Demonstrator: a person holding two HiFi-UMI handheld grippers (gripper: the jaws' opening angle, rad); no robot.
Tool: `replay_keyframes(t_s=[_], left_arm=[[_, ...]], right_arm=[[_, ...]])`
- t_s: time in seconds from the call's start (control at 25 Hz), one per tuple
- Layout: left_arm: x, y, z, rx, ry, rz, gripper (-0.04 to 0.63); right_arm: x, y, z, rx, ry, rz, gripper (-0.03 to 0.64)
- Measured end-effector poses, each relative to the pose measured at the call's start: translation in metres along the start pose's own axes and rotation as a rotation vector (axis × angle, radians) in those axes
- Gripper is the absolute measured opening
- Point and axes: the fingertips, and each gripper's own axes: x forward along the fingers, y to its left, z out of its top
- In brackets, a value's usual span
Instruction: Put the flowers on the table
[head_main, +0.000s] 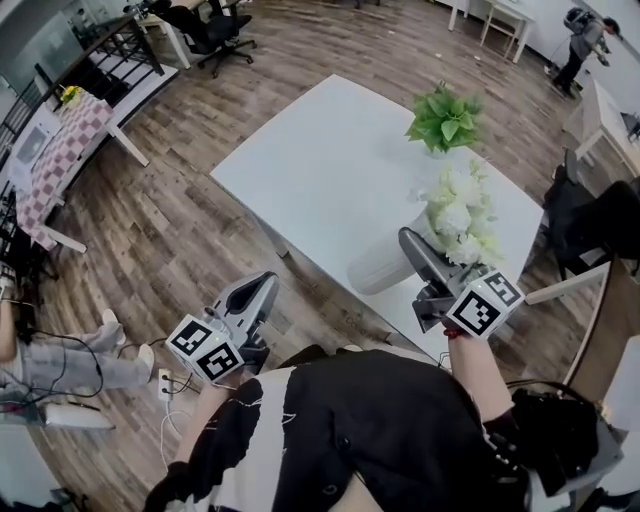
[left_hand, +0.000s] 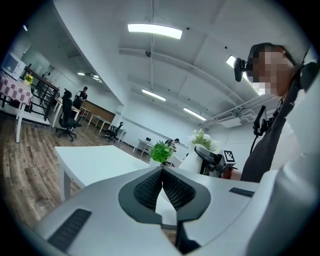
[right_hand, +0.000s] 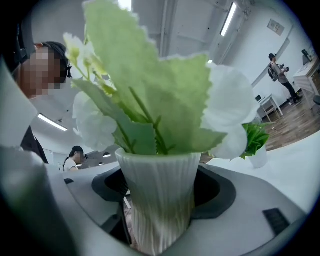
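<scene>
head view puts the white ribbed ceramic vase (head_main: 378, 268) of white artificial flowers with pale green leaves (head_main: 460, 215) over the near edge of the white rectangular table (head_main: 320, 170). the vase is tipped, with its blooms leaning out over the tabletop. the right gripper (head_main: 412, 255) has it. in the right gripper view its jaws stand apart by the width of the vase (right_hand: 160, 200) and press on both sides of the ribbed wall, the flowers (right_hand: 227, 112) rising above them.

the left gripper (head_main: 262, 290) hangs to the left, over the wood-plank floor (head_main: 170, 230) and clear of the table. in its own view the jaws meet at the tips with nothing between them.

a green leafy plant in a small white pot (head_main: 443, 120) already stands at the far edge of the table, well apart from the vase.

as for progress, the vase is gripped and brought to the table, so the carry looks nearly done. i cannot tell whether its base touches the surface. what seems left is to bring it upright, set it fully on the tabletop away from the edge, and open the jaws.
</scene>
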Motion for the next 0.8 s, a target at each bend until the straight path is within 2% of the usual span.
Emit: replay_keyframes(t_s=[0.2, 0.36, 0.48, 0.68, 0.8], left_arm=[[0.019, -0.006, -0.009, -0.006, 0.02, 0.034, 0.012], [0.021, -0.008, -0.024, -0.019, 0.065, 0.051, 0.012], [0.023, 0.002, -0.023, -0.012, 0.053, 0.063, 0.012], [0.04, 0.022, -0.018, 0.005, 0.08, 0.04, 0.012], [0.05, 0.032, -0.015, -0.009, 0.092, -0.009, 0.012]], right_arm=[[0.015, -0.013, 0.007, -0.04, 0.012, 0.046, 0.357], [0.018, -0.022, 0.008, -0.026, -0.005, 0.046, 0.357], [0.023, -0.031, 0.004, -0.016, -0.02, 0.035, 0.357], [0.039, -0.036, 0.008, -0.022, -0.037, 0.026, 0.357], [0.046, -0.034, 0.014, -0.059, -0.051, 0.01, 0.357]])
